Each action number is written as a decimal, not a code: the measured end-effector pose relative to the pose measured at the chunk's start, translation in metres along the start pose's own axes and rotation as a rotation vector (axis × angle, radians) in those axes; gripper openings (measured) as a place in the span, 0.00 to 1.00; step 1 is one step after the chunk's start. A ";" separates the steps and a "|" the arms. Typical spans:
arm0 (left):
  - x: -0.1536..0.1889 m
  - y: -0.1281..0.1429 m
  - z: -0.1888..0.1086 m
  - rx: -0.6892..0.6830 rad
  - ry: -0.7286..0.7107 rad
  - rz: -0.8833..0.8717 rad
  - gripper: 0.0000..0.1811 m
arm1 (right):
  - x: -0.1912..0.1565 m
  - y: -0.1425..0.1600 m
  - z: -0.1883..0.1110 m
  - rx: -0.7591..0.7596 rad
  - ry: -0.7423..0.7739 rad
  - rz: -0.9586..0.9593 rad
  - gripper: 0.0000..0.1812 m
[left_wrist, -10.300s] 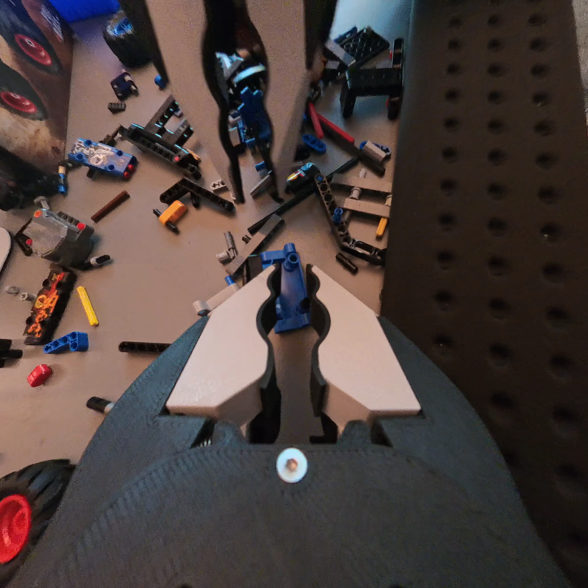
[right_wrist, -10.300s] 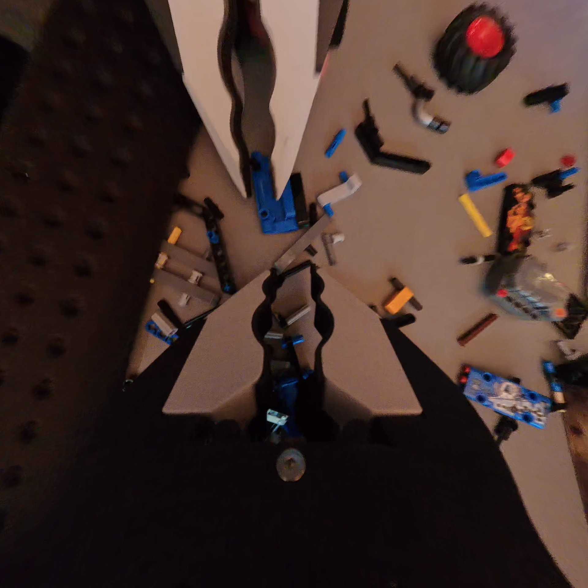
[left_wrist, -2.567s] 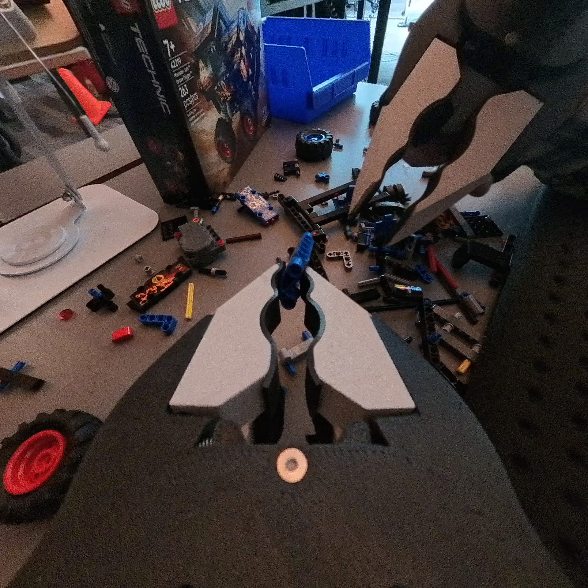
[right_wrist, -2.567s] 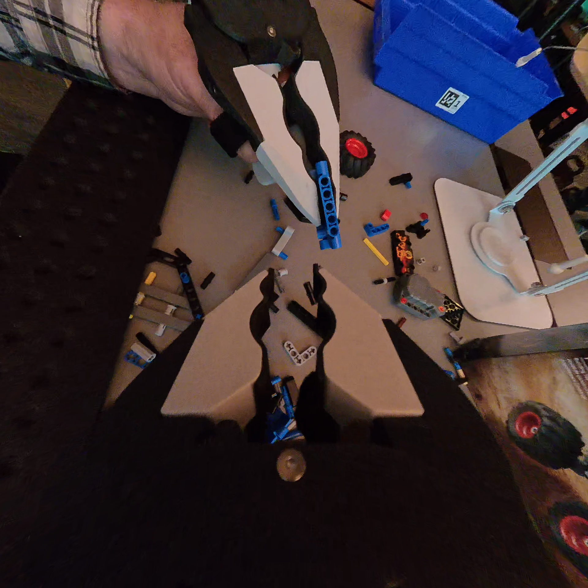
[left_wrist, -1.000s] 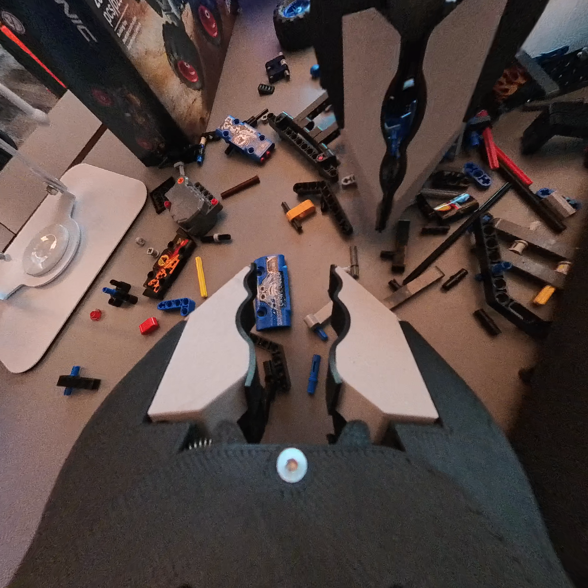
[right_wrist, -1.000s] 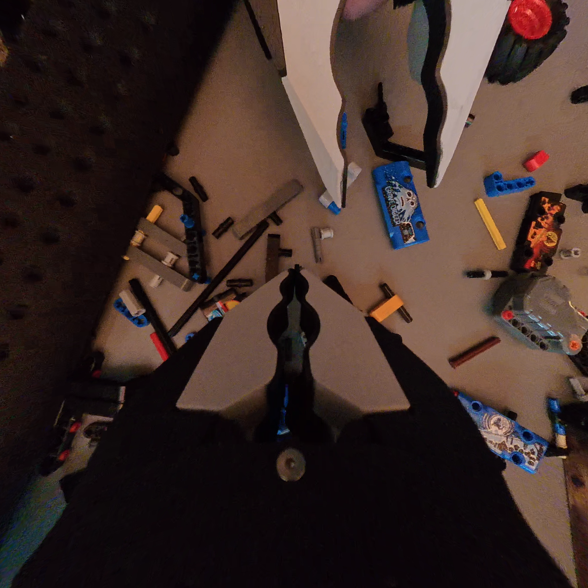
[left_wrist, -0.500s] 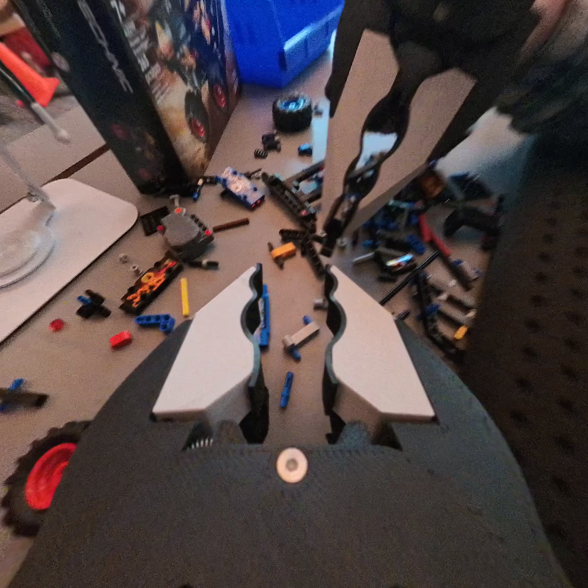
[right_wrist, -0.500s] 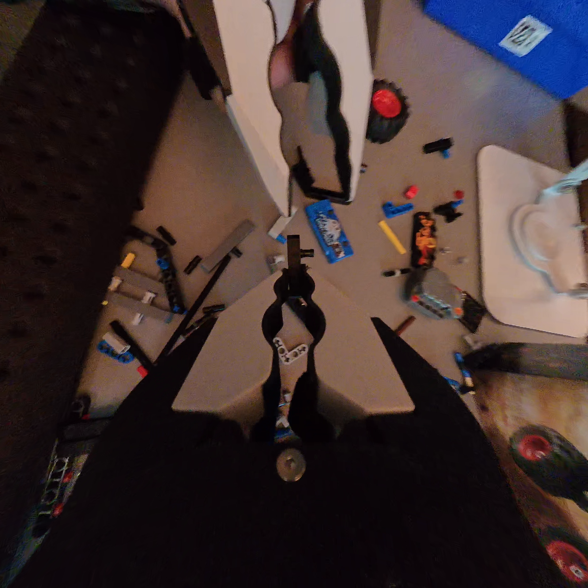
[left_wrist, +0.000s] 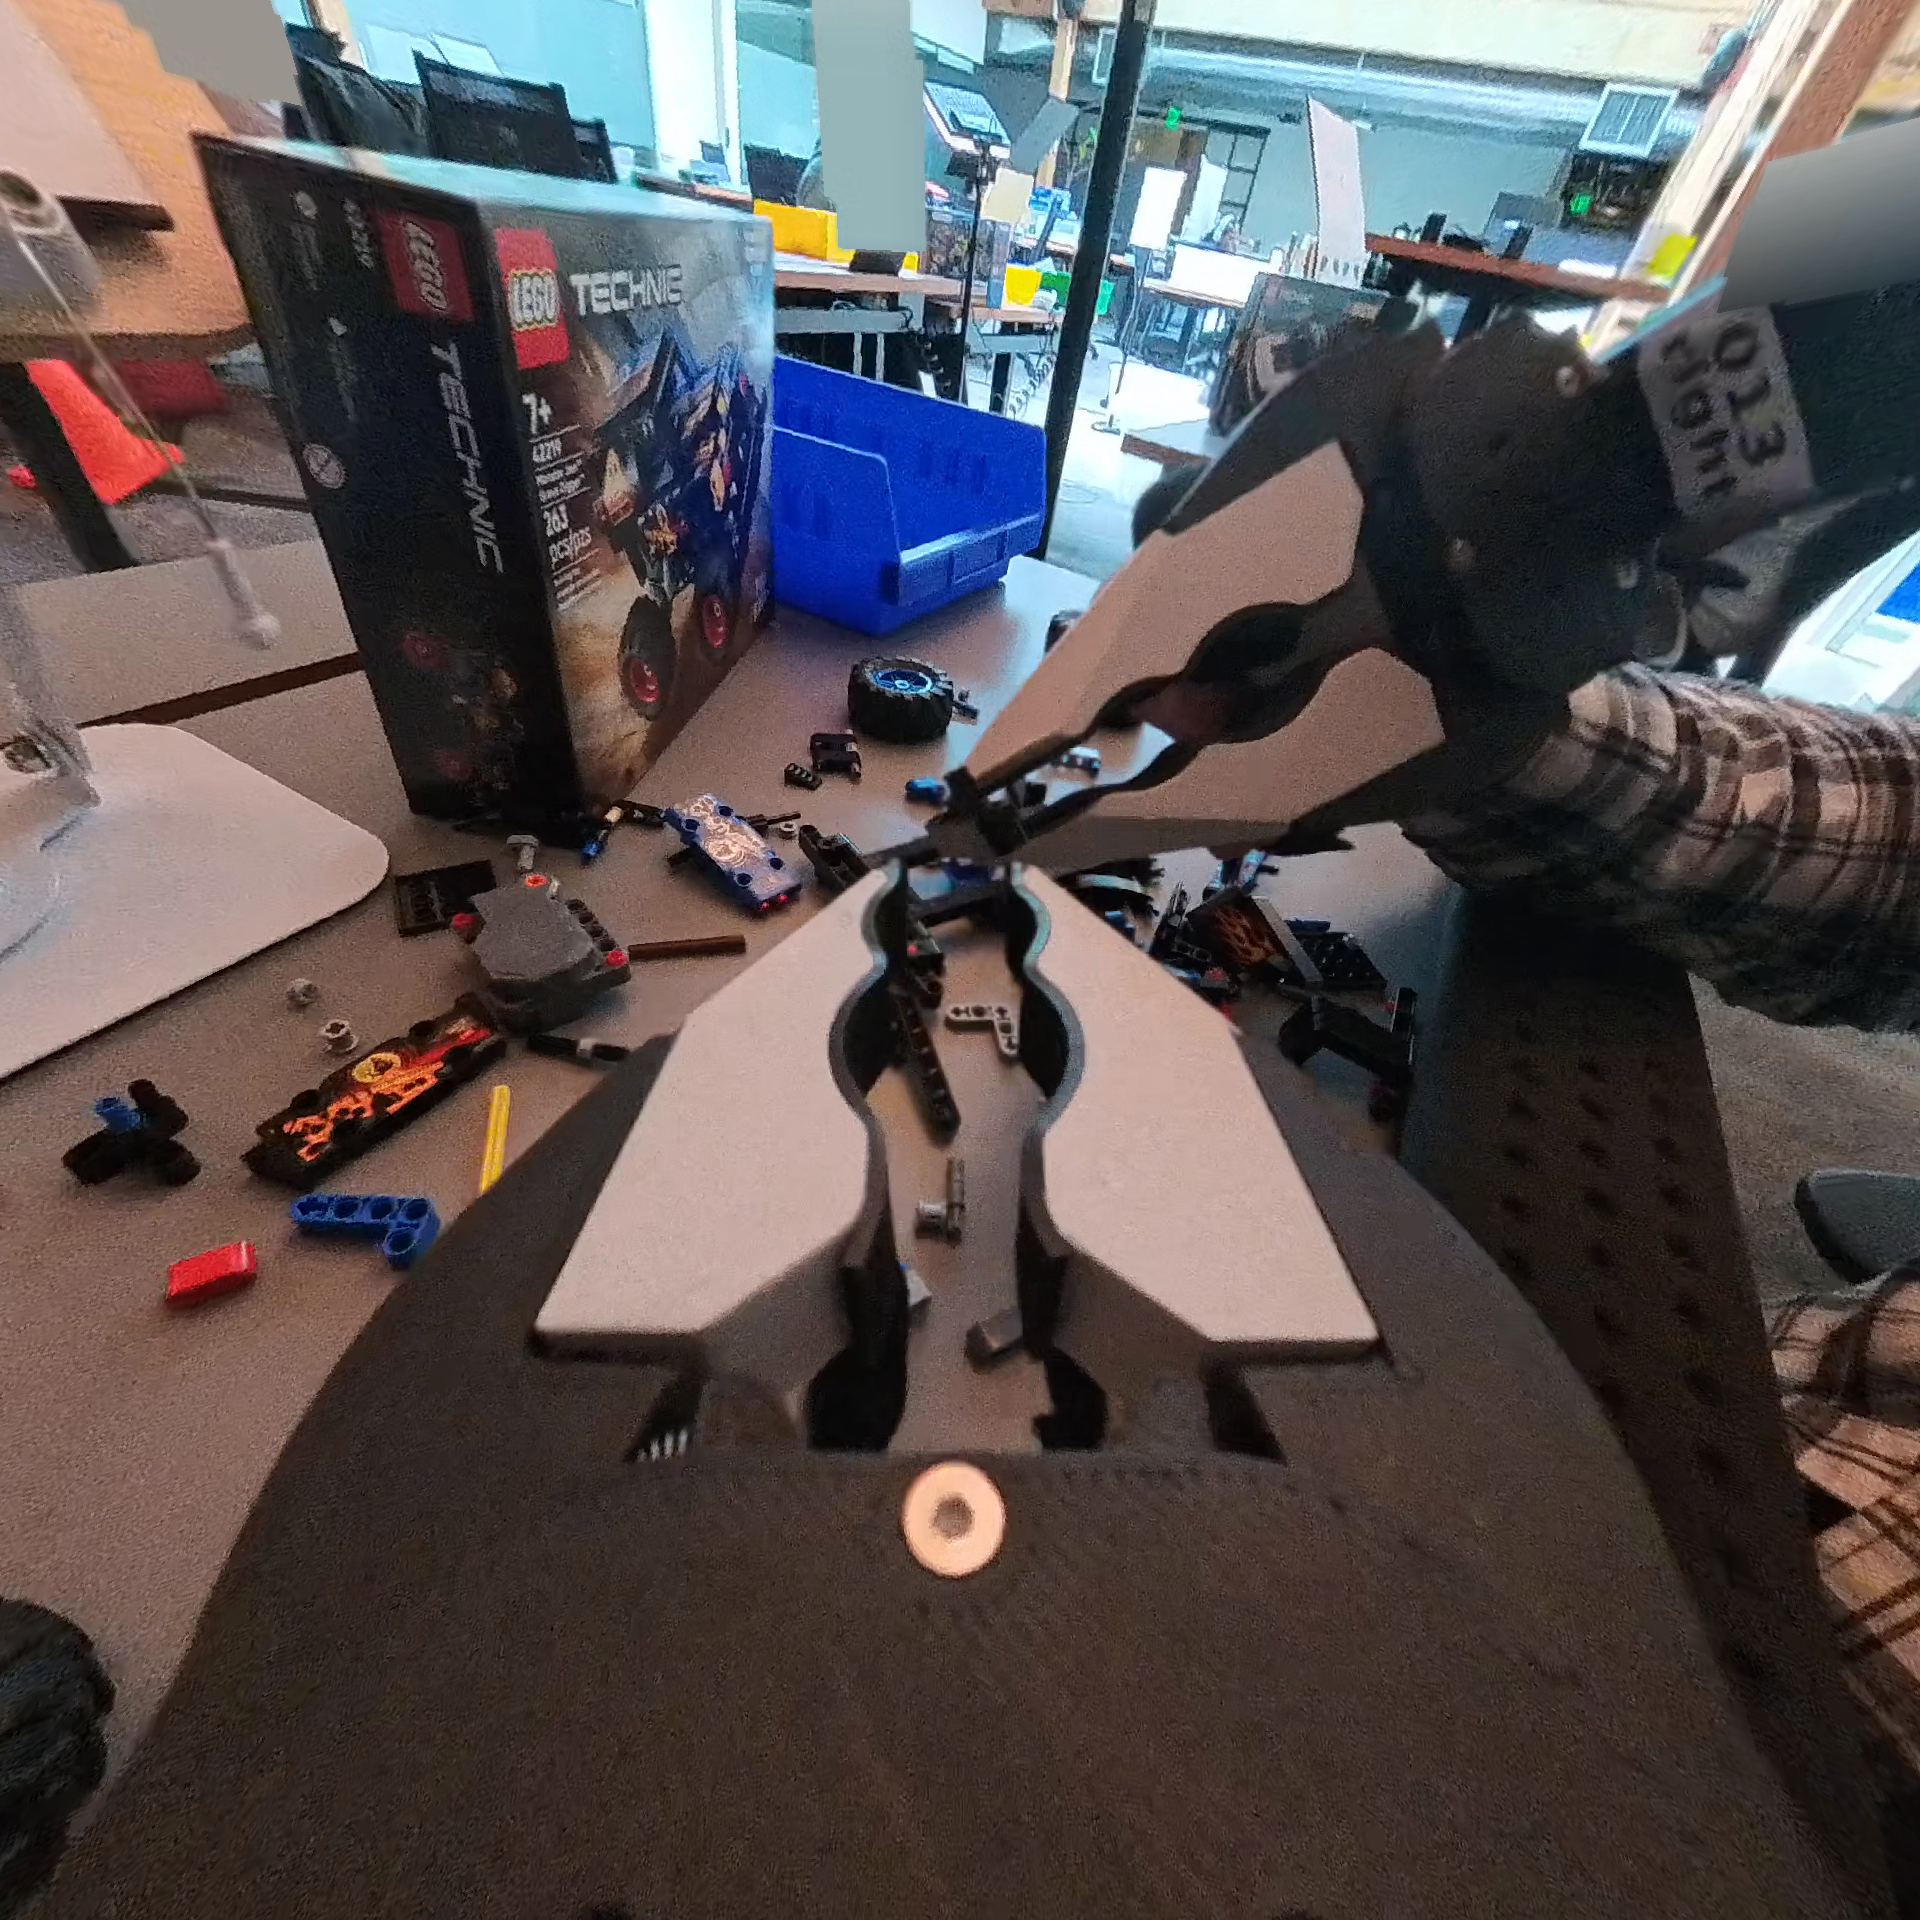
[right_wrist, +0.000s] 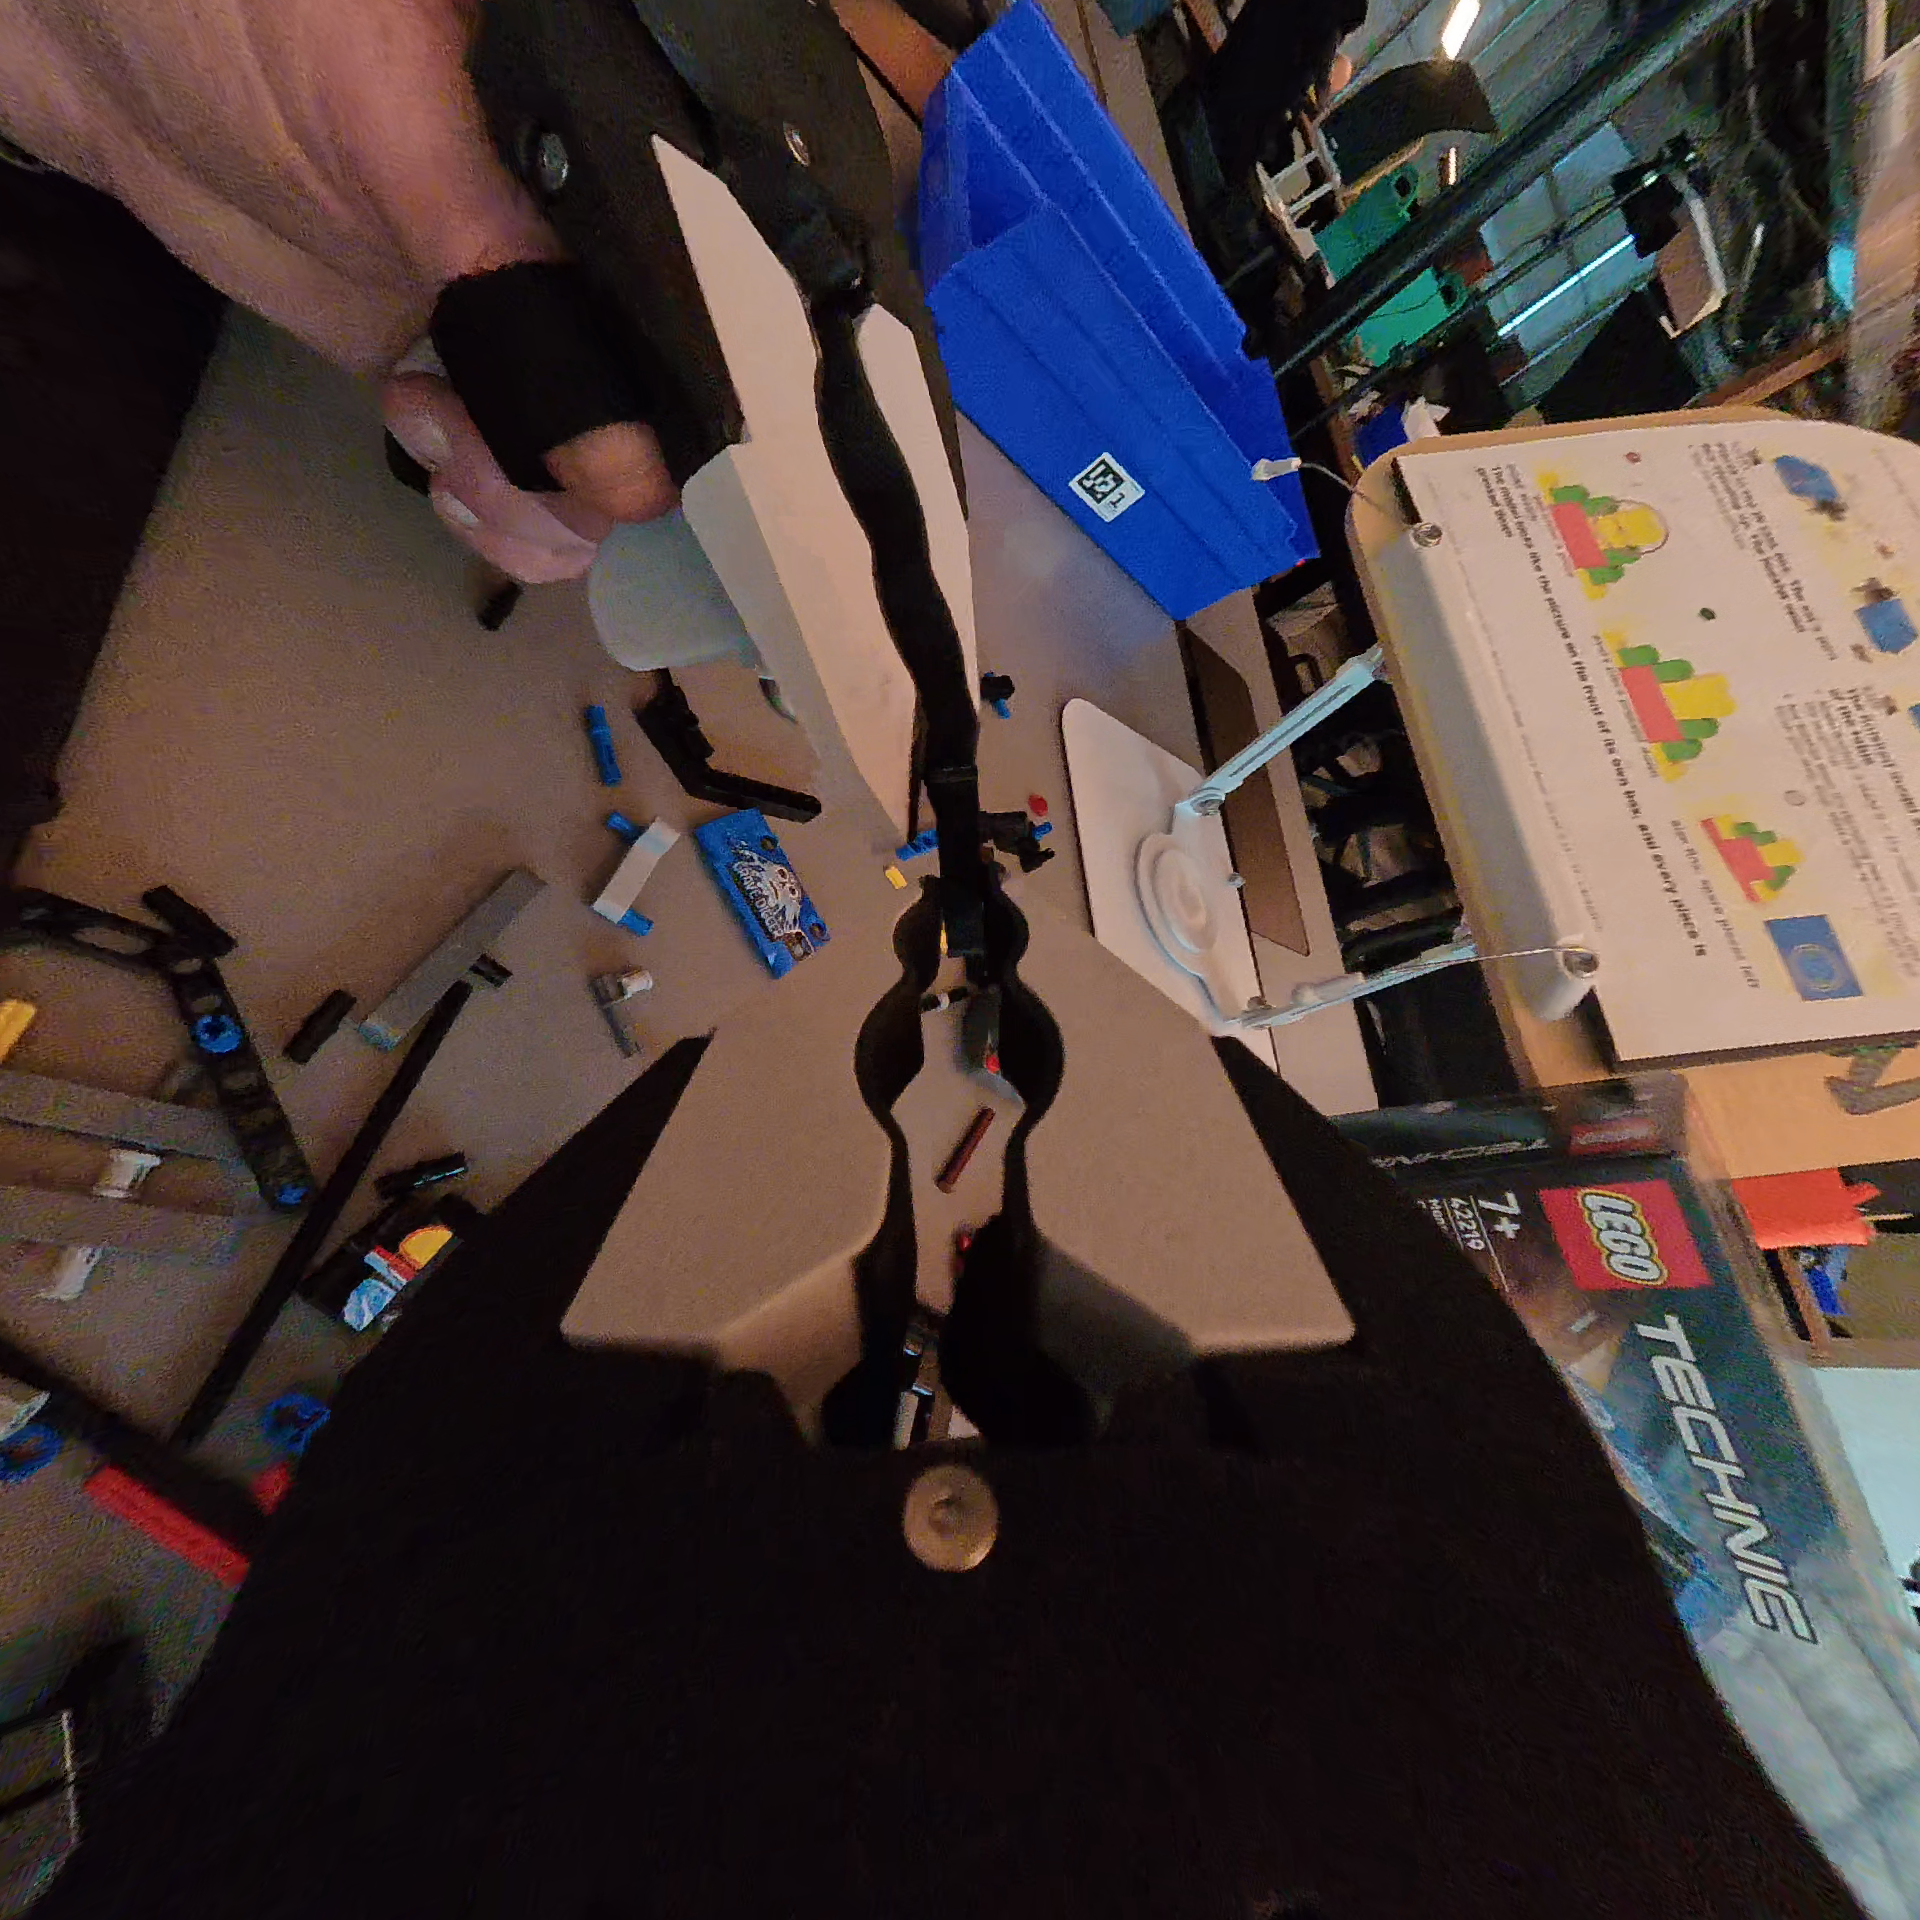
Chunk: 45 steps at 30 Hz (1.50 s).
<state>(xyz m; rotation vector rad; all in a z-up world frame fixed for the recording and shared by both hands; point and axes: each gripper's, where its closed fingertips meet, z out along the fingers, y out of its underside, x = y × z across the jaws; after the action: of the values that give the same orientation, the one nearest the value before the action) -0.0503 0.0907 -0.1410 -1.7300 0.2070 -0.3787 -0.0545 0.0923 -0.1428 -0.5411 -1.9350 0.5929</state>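
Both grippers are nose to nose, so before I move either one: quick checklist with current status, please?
1. Right gripper holds the black piece: ok, jaws shut on it.
2. Left gripper ready to receive: ok, jaws open.
3. Black piece meets the left gripper's tips: ok, just ahead of them.
4. Piece lifted off the table: ok, it appears held above the clutter.
5. Piece's exact orientation: cannot tell, too dark and small.

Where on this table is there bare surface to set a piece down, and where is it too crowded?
Bare table lies nearest the left gripper, below the red piece and blue angled beam. A smaller patch sits between the toy box, white stand base and grey block. Crowded: parts beneath the right gripper, toward the black perforated mat.
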 end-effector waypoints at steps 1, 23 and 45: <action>-0.002 -0.004 -0.002 0.022 -0.005 -0.006 0.10 | 0.000 -0.002 0.000 0.005 0.013 -0.010 0.03; -0.001 -0.004 0.000 -0.047 -0.183 0.445 0.03 | 0.004 -0.018 -0.019 0.214 -0.174 0.318 0.02; 0.016 -0.004 0.003 -0.114 -0.308 0.815 0.03 | -0.008 -0.018 -0.023 0.236 -0.343 0.508 0.01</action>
<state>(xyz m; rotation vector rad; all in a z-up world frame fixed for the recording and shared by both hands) -0.0348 0.0888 -0.1352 -1.6348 0.6825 0.4991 -0.0321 0.0775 -0.1287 -0.8268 -2.0068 1.2908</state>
